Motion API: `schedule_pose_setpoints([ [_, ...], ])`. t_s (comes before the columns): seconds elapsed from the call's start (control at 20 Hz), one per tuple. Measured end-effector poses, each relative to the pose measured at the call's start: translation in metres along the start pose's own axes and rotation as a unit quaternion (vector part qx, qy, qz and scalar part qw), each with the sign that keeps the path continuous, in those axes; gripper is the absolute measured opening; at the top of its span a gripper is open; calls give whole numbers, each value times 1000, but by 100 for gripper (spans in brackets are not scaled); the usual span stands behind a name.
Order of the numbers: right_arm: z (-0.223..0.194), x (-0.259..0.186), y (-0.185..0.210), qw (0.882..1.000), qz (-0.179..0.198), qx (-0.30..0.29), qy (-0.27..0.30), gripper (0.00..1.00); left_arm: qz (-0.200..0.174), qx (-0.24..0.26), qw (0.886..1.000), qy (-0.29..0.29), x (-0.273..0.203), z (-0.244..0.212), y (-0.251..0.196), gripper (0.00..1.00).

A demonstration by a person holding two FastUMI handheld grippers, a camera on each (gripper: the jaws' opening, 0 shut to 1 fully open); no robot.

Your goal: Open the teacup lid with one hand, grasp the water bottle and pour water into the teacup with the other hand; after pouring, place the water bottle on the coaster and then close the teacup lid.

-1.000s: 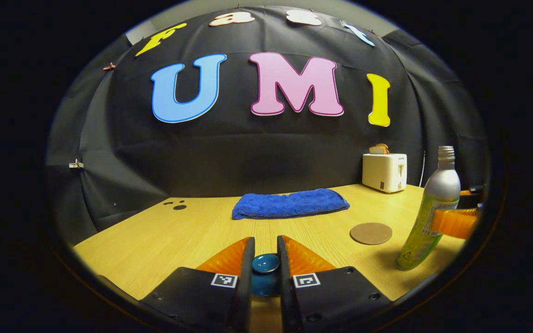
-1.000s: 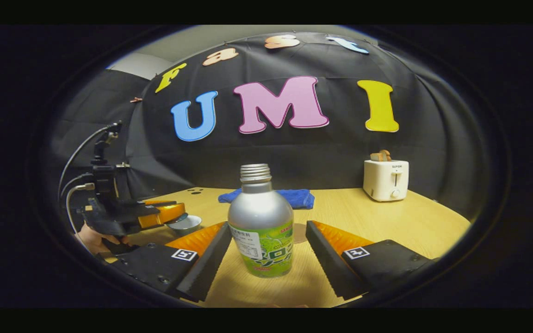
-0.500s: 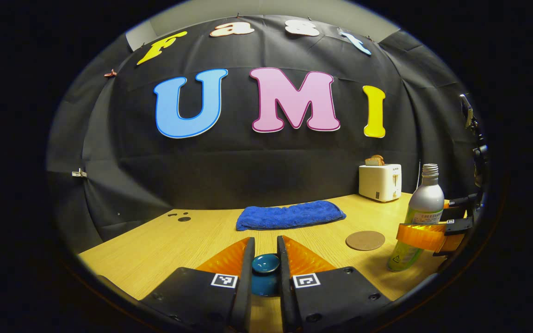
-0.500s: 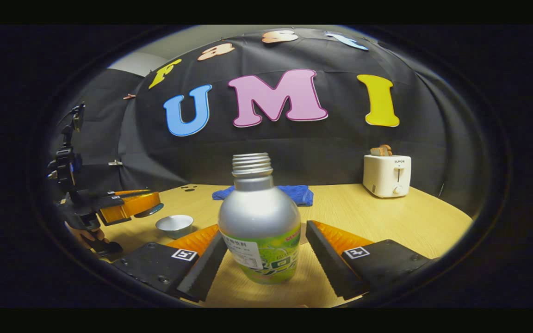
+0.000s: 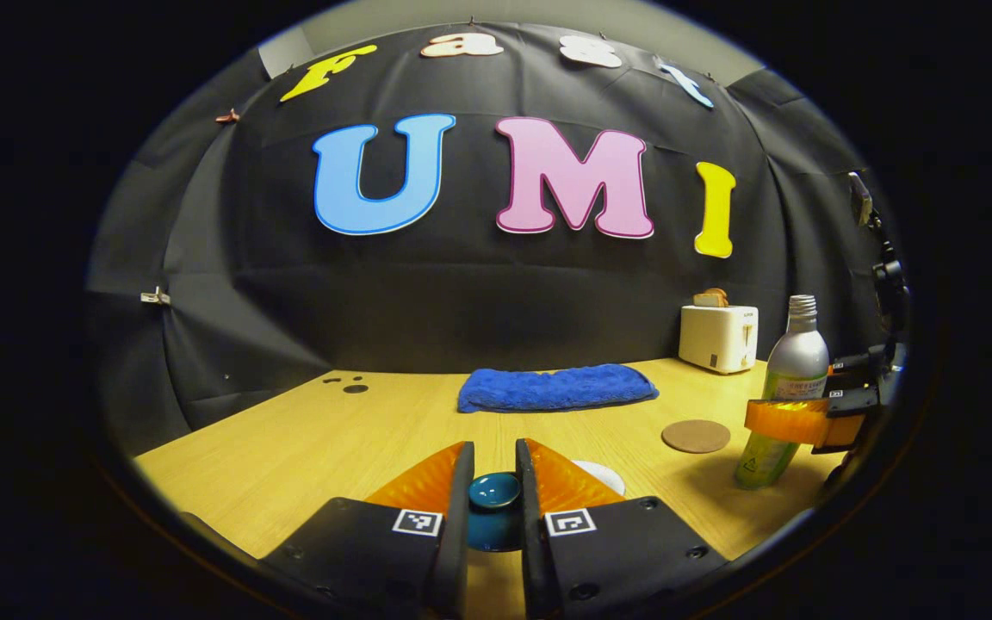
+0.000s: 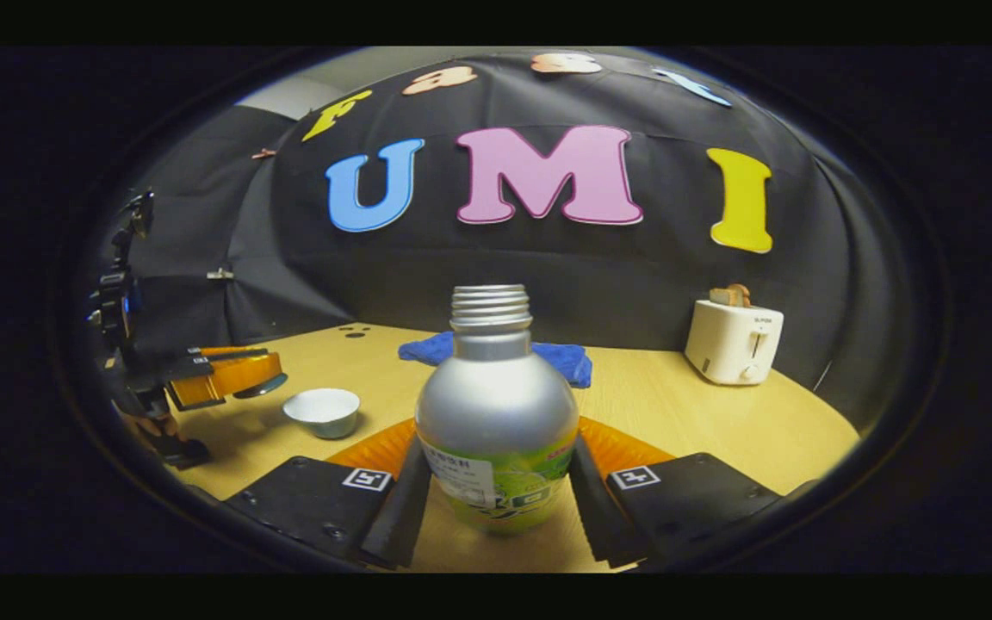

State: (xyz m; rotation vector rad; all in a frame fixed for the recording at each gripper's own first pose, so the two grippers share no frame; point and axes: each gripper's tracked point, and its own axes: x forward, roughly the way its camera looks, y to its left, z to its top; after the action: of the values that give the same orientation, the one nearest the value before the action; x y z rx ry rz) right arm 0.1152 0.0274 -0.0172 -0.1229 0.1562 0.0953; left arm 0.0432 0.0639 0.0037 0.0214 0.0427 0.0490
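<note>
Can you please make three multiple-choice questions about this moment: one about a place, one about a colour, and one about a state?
1. Where does the coaster lie?
A. On the table, between the blue towel and the water bottle
B. Under the teacup
C. On top of the toaster

2. What colour is the teacup lid?
A. White
B. Blue
C. Brown

3. What is the state of the teacup?
A. Covered by its lid
B. Tipped on its side
C. Open and upright

Answers: 1 A, since the left gripper view shows the bare coaster on the wood. 2 B, since the knob between the fingers of the left gripper is blue. 3 C, since the right gripper view shows its open mouth, with the lid held off to its left.
</note>
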Motion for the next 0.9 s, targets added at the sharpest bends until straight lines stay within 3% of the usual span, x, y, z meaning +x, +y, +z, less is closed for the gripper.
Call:
schedule_pose_setpoints([
  [0.2,12,17,-1,993,-14,-115,2,76,7,10,1000,-15,-3,7,16,29],
  [0.45,16,41,5,967,-23,-254,12,77,5,12,1000,-19,-5,6,28,29],
  [0.7,23,66,-2,906,-61,-418,5,76,8,12,999,-31,-9,9,43,29],
  [0.9,22,75,6,861,-73,-503,-1,76,13,3,999,-30,-10,1,55,29],
])
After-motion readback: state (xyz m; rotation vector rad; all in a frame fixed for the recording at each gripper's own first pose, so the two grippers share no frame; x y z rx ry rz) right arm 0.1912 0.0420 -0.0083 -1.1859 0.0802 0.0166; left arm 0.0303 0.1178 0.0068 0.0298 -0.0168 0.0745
